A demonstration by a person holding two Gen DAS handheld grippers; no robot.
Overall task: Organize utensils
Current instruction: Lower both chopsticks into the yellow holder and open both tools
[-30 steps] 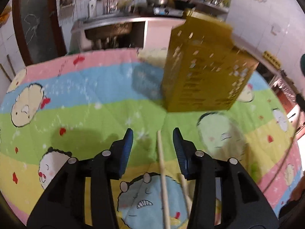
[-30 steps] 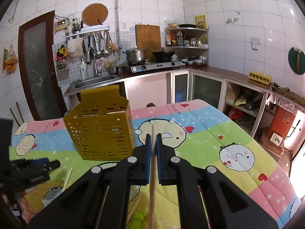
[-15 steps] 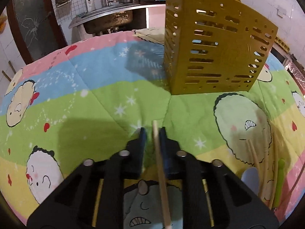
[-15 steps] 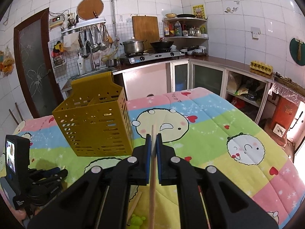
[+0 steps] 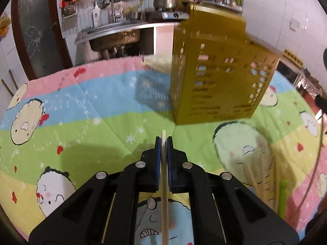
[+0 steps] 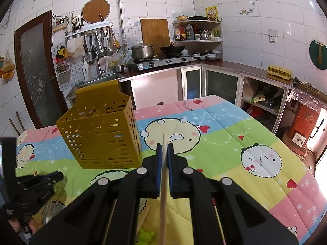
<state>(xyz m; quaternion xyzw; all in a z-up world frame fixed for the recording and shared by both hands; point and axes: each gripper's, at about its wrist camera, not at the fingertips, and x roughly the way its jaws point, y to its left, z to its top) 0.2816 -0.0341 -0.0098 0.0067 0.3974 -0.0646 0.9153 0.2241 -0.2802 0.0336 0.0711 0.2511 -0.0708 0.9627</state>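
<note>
**Chopsticks clamped in both grippers**

Chopstick (image 5: 164,163) is pinched in the left gripper (image 5: 163,140), whose jaws have just closed on it. Another chopstick (image 6: 163,173) sits clamped in the right gripper (image 6: 164,147). Beyond both tips, the yellow perforated utensil holder (image 6: 100,134) stands on the cartoon-print quilt (image 6: 235,143).

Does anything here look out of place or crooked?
Yes. The yellow utensil holder appears tilted on the cartoon quilt rather than standing straight. Loose utensils, including a green piece, lie scattered on the quilt. Each hand-held gripper, left and right, is shut on one chopstick.
</note>
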